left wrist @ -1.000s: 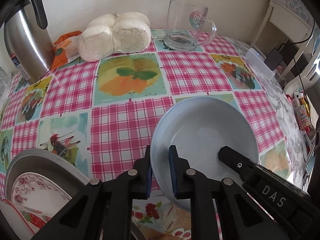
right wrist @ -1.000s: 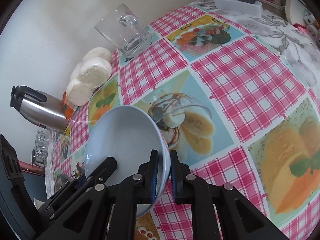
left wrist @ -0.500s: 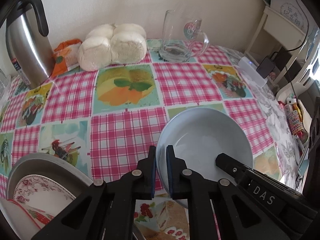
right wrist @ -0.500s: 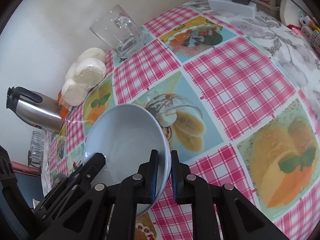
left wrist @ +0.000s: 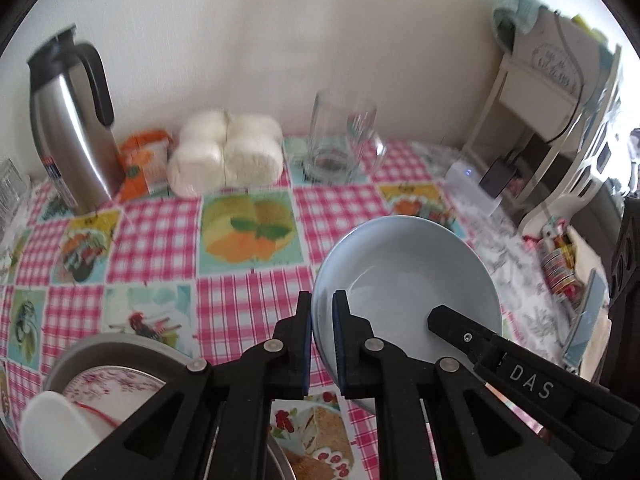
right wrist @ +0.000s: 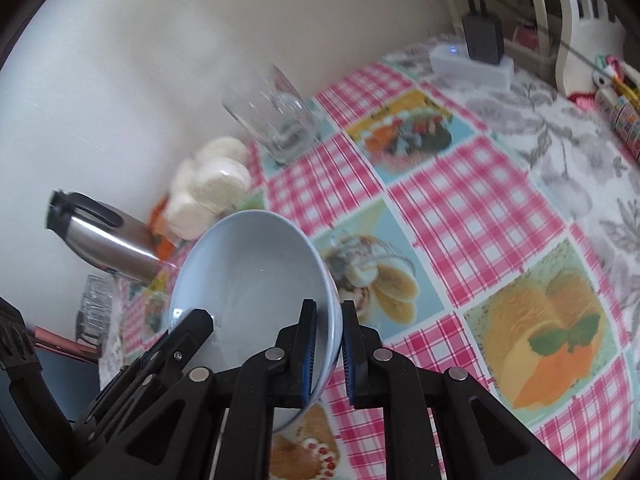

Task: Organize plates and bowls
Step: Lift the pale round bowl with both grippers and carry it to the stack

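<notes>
A pale blue bowl (left wrist: 404, 280) is held above the checked tablecloth by both grippers. My left gripper (left wrist: 322, 312) is shut on its left rim. My right gripper (right wrist: 329, 320) is shut on its right rim, and the bowl (right wrist: 248, 280) tilts between them in the right wrist view. The right gripper's finger (left wrist: 452, 320) reaches into the bowl in the left wrist view. At lower left a grey tray (left wrist: 112, 348) holds a floral plate (left wrist: 112, 384) and a white dish (left wrist: 52, 432).
A steel thermos jug (left wrist: 68, 128), an orange packet (left wrist: 144, 160), bagged white buns (left wrist: 226, 152) and a glass mug (left wrist: 340, 140) stand along the back wall. A white power strip (right wrist: 472, 64) and a side shelf (left wrist: 532, 100) are at the right.
Both grippers have lifted the blue bowl up from the table; the views now sit higher and the back-wall objects appear lower in frame.
</notes>
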A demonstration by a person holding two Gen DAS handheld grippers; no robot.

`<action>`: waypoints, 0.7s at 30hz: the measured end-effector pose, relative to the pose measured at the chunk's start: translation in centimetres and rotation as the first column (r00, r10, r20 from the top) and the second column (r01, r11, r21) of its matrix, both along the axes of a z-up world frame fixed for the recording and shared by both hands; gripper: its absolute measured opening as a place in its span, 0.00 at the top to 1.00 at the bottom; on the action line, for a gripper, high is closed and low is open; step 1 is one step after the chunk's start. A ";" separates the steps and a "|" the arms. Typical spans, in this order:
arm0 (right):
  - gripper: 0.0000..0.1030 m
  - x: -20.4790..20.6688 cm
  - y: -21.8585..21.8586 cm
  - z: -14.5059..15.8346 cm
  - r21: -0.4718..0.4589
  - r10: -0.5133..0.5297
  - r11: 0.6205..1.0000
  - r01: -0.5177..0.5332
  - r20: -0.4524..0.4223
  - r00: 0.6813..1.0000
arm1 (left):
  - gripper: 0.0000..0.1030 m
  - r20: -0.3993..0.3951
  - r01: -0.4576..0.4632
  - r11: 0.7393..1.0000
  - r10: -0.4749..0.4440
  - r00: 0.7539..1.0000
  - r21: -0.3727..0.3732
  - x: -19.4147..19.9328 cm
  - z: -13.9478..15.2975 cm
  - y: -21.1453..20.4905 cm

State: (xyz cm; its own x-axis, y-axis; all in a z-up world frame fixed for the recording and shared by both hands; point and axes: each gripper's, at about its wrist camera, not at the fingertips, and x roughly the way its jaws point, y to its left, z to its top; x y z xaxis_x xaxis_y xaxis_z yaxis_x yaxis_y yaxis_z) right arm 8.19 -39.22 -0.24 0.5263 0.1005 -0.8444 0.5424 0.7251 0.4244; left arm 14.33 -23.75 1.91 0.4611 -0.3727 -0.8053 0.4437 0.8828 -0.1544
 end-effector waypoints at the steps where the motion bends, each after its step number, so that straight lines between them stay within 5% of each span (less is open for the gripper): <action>1: 0.87 -0.2 0.1 0.8 -0.004 -0.001 1.000 0.001 0.014 1.000 | 0.90 0.012 0.004 1.000 -0.003 1.000 -0.008 -0.2 0.7 0.2; 8: 0.87 -1.0 1.3 5.5 -0.031 -0.003 1.000 0.006 0.089 0.996 | 0.90 0.059 0.019 0.999 -0.017 0.998 -0.038 -1.4 4.1 1.7; 21: 0.86 -1.0 5.8 8.9 -0.054 0.046 0.998 -0.039 0.133 0.990 | 0.90 0.057 -0.045 0.992 0.052 0.997 -0.120 -1.8 7.1 7.6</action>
State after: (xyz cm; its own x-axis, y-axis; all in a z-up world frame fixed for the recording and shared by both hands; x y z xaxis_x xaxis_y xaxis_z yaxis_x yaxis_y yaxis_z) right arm 7.17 -33.45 8.64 0.6316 0.0836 -0.7708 0.4513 0.7687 0.4532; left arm 12.53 -16.19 8.99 0.5270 -0.4396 -0.7274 0.4120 0.8807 -0.2337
